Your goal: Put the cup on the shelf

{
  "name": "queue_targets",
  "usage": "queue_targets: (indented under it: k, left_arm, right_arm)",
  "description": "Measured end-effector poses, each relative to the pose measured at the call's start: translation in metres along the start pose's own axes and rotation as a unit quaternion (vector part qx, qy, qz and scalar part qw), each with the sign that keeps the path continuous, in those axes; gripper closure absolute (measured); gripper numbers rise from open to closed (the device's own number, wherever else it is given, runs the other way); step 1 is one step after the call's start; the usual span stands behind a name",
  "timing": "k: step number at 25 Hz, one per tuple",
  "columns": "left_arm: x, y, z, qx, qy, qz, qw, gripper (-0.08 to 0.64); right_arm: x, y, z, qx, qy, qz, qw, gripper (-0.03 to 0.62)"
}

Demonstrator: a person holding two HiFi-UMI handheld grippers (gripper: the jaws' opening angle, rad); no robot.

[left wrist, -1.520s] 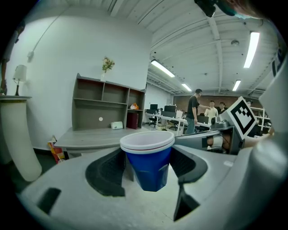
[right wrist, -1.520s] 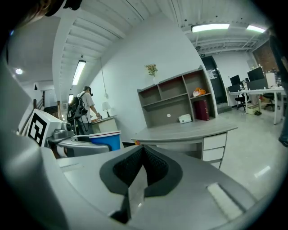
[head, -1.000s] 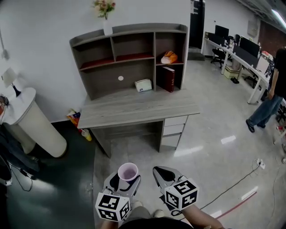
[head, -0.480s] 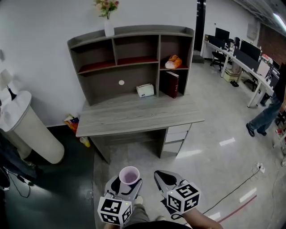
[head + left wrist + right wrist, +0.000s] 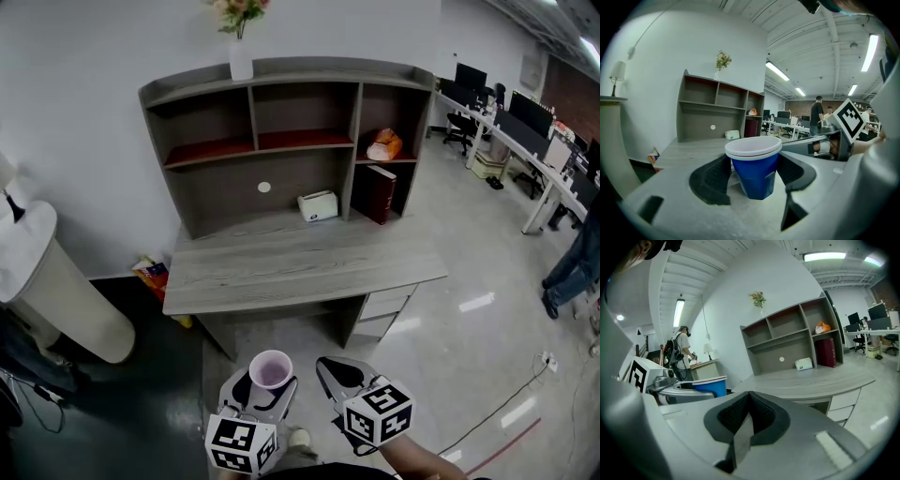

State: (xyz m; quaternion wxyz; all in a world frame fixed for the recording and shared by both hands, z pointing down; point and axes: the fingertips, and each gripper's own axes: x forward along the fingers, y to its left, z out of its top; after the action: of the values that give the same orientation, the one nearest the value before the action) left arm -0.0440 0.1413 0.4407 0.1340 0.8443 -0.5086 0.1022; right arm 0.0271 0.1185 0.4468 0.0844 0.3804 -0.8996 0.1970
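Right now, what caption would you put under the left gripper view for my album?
The left gripper holds a blue cup in its fingers, with the desk and shelf ahead.

Grey desk [image 5: 300,267] with shelf [image 5: 281,142] bears white box [image 5: 318,205].

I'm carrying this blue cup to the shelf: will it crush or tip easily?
Probably light: the blue disposable cup looks thin-walled and empty in the head view. It may dent if the left gripper squeezes harder. Its base is narrower than its rim, so it could tip if released tilted.
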Motion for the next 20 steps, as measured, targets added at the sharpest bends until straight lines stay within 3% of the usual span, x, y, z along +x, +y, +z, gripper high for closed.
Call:
queue_targets:
  k: [11, 20]
  left_arm:
    - [0.016, 0.075, 0.013, -0.003, 0.004, -0.007, 1.0000, 0.261]
    - [0.043, 0.105, 0.022, -0.009, 0.007, 0.000, 0.9999, 0.261]
  right_arm:
    - [0.082, 0.017, 0.024, -0.010, 0.007, 0.015, 1.000, 0.592]
    - [0.114, 0.002, 0.044, -0.016, 0.006, 0.019, 1.000, 0.592]
